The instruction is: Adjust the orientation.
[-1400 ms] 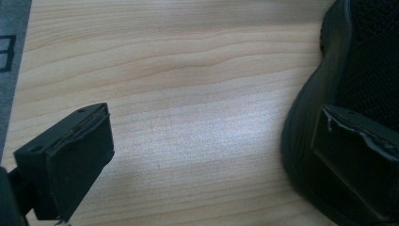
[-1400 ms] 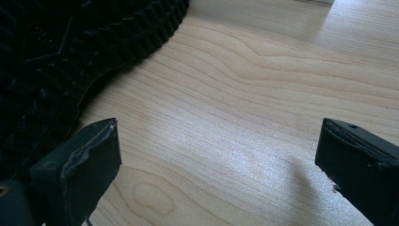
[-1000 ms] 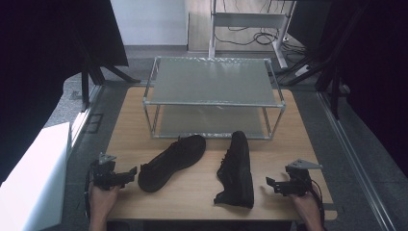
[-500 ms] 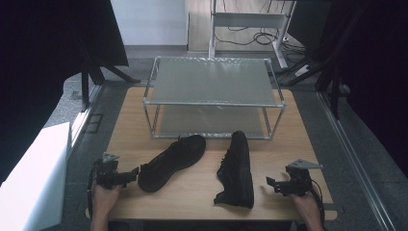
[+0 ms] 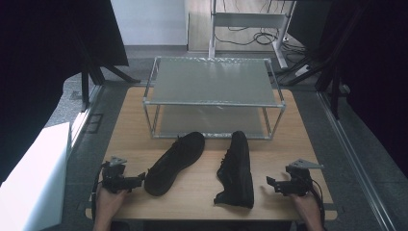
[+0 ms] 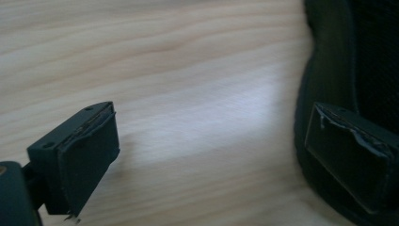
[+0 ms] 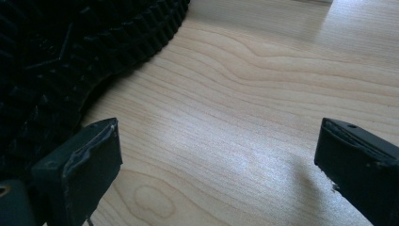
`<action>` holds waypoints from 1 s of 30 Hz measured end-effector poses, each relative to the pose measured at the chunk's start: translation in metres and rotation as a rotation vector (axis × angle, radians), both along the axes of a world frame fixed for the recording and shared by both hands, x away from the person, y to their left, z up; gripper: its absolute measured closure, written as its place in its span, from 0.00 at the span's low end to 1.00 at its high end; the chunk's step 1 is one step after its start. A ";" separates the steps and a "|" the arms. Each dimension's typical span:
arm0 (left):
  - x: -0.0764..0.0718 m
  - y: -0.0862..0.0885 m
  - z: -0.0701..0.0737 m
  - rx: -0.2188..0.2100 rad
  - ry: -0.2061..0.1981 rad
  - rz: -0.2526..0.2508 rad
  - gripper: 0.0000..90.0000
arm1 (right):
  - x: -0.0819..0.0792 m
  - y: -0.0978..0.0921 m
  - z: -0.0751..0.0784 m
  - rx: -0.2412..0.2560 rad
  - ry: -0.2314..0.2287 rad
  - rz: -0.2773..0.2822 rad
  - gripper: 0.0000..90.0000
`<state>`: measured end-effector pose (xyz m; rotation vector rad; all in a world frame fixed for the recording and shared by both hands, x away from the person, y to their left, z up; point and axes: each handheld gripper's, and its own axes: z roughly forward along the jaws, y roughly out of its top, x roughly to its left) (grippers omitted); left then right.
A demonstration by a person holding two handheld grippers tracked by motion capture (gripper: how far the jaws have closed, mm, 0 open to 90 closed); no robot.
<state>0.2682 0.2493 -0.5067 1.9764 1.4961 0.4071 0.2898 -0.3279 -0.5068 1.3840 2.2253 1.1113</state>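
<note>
Pre-grasp stage. Two black shoes on the table: left shoe (image 5: pixel 174 162) at 7 o'clock, right shoe (image 5: pixel 237 168) at 5. Left gripper (image 5: pixel 137 179) and right gripper (image 5: pixel 273 185), fingers spread, empty. Next, probably: close on a shoe, shelf (image 5: pixel 211 83) at 12.

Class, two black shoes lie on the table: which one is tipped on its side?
The right shoe, nearest the right hand-held gripper, shows its tread sideways; the left shoe sits upright.

The light wooden table (image 5: pixel 125 130) looks smooth with a soft shine. The black shoe on its side (image 7: pixel 56 52) has a rough, bumpy sole, maybe rubber. The silver metal-framed shelf rack (image 5: pixel 211 103) looks shiny.
</note>
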 end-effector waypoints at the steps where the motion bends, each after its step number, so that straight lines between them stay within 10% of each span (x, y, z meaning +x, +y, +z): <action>1: -0.001 -0.003 0.001 0.003 0.002 -0.011 0.02 | 0.000 0.000 0.000 0.002 -0.001 -0.001 0.01; 30: -0.011 -0.072 0.006 -0.013 0.017 -0.244 0.02 | 0.001 -0.001 0.000 0.025 0.002 -0.005 0.01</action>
